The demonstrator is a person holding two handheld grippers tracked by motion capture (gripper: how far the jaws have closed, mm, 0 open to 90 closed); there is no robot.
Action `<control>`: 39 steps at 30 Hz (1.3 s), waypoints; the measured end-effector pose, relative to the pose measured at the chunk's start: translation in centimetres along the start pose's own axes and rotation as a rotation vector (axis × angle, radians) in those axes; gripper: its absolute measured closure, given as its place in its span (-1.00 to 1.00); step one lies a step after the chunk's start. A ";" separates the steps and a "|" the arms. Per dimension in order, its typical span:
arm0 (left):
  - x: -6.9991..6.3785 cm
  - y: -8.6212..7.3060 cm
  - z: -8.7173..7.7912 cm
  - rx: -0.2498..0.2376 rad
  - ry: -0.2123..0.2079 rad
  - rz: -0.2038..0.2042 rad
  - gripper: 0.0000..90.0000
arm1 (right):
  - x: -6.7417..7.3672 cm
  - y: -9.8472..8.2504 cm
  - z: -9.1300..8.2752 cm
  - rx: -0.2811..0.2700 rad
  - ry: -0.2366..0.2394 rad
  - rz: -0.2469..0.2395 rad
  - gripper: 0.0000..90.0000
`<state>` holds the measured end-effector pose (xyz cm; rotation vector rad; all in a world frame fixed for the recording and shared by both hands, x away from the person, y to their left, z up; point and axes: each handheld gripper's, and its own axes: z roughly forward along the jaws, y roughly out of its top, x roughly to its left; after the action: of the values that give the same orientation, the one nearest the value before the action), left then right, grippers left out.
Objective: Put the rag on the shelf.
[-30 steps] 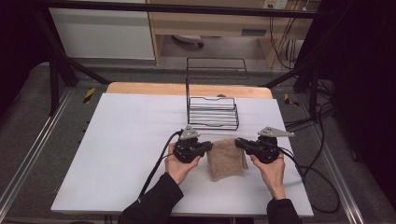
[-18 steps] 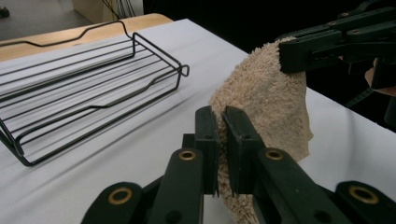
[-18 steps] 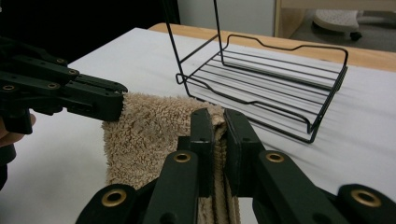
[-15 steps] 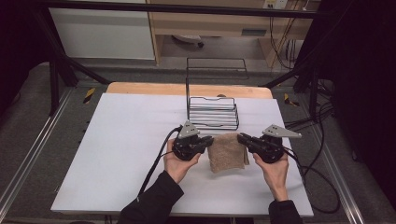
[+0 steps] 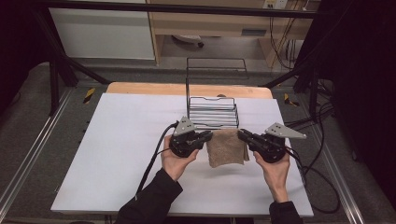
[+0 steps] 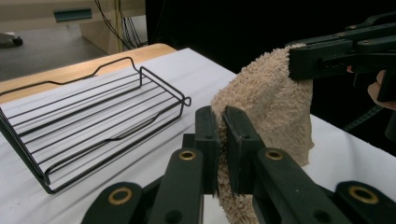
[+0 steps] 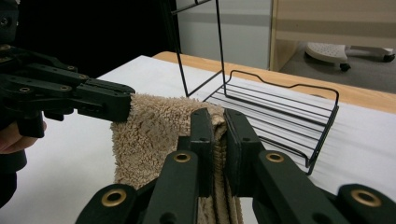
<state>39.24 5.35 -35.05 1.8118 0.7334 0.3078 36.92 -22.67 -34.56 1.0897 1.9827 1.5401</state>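
A folded tan towel [image 5: 226, 148] hangs lifted off the white table [image 5: 116, 140], held at its two top corners. My left gripper [image 5: 208, 136] is shut on the towel's left corner; its own view has the jaws pinching the towel [image 6: 275, 102] at my left gripper [image 6: 221, 122]. My right gripper [image 5: 241, 135] is shut on the right corner, the towel [image 7: 154, 130] pinched at my right gripper [image 7: 219, 126]. The towel hangs just in front of the black wire basket [image 5: 213, 112].
The wire basket [image 6: 84, 116] has a tall wire back frame and lies open on the table [image 7: 70, 154]; it also appears as the basket [image 7: 280, 112]. Cables trail from both grippers. A wooden strip borders the table's far edge [image 5: 140, 88].
Both grippers have raised the towel off the table and carried it away from the person, toward the wire basket. Both stay shut on its corners.
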 end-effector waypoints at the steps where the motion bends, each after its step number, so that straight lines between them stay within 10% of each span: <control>1: 0.0 0.1 -0.1 -0.001 0.000 0.001 0.86 | 0.2 0.2 -0.1 -0.007 -0.002 0.001 0.84; 39: 1.7 6.8 -2.9 -0.125 0.041 0.030 0.87 | 2.0 6.2 0.3 -0.184 -0.042 -0.023 0.84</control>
<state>41.27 7.24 -28.02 1.7035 0.7008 0.4037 37.92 -20.36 -28.51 1.0124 1.7803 1.6368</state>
